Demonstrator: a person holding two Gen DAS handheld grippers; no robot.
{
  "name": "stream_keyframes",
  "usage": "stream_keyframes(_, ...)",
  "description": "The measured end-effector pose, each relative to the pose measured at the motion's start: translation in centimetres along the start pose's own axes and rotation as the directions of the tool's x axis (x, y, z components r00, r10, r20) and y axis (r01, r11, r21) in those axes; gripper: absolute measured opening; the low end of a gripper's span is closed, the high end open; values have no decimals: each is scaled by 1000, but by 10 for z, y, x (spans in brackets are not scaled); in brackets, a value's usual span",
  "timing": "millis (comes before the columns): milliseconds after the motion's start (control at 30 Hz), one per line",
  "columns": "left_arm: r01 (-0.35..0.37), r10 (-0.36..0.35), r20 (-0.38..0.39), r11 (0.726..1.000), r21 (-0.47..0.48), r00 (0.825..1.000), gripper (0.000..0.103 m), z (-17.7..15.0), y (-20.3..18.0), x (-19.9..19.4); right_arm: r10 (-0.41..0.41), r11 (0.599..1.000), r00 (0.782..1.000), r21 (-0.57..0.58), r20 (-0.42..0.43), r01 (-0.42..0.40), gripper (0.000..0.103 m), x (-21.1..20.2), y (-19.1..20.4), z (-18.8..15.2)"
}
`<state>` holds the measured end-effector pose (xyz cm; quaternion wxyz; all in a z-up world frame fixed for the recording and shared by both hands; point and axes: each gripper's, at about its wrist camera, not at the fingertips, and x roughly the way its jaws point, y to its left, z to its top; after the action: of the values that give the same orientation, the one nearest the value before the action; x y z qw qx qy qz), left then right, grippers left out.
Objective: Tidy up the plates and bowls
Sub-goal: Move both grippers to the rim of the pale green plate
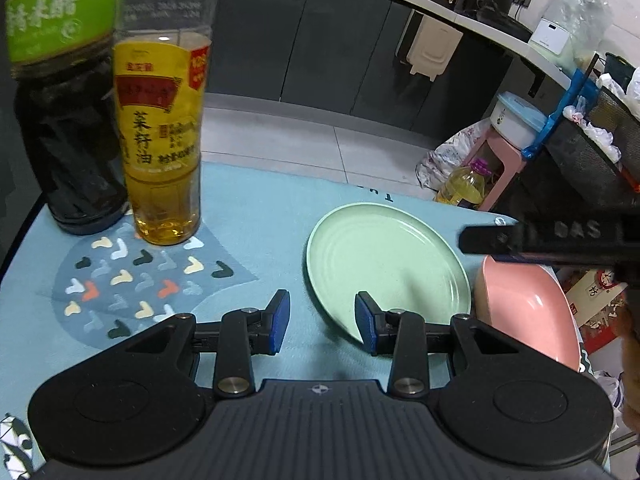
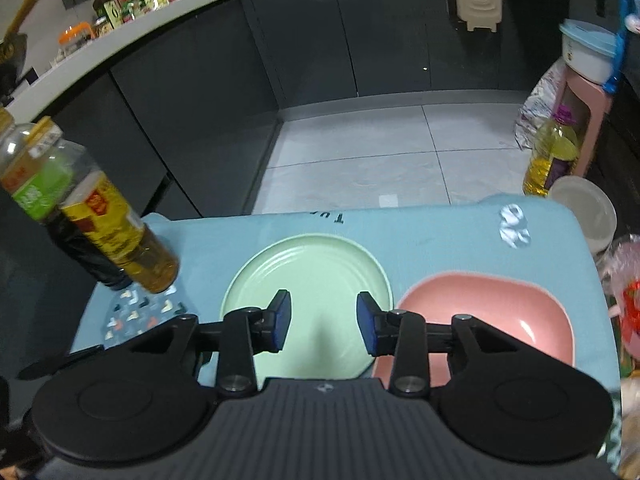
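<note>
Pale blue cloth (image 2: 432, 236) covers the surface on which the task's things lie. Green plate (image 2: 308, 280): round, shallow, lying flat near the middle of the cloth. Pink bowl (image 2: 500, 312): squarish with rounded corners, set just to the right of the green plate, the two rims close together or touching; which of these cannot be told. Left hand-held gripper (image 1: 322, 322): jaws spread with nothing between them, blue pads (image 1: 282, 316) facing each other, poised above the cloth at the near left edge of the green plate (image 1: 384, 256), the right pad over its rim. Right hand-held gripper (image 2: 323, 322): jaws spread and empty, hanging over the near half of the green plate, its right finger close to the gap between plate and bowl. In the left wrist view the right hand-held gripper (image 1: 540, 238) shows as a dark bar crossing above the far edge of the pink bowl (image 1: 528, 312). Far left corner of the cloth: two upright bottles side by side, an oil bottle (image 1: 164, 120) with a yellow label and amber liquid, and a dark bottle (image 1: 64, 128) with a green label, both well apart from the plate. Beyond the surface: grey floor tiles (image 2: 360, 152), dark cabinet doors (image 2: 304, 40), and a pink stool (image 2: 584, 120) at the far right.
</note>
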<state>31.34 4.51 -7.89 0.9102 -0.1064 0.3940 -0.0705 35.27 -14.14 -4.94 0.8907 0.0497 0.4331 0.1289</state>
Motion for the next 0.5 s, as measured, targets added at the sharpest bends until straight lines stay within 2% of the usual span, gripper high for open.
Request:
stream_keyframes(167, 2, -2, -19, 1000, 19, 1000, 34, 3, -7, 15, -6, 998, 1000, -64, -9, 6, 55, 21, -2, 10)
stream_keyframes(333, -7, 8, -45, 1000, 19, 999, 34, 1, -10, 28, -27, 996, 999, -81, -44, 23, 55, 41, -9, 14)
stream_keyframes(500, -7, 9, -60, 1000, 23, 998, 34, 1, -14, 36, -8, 996, 997, -87, -76, 2, 56, 56, -17, 19)
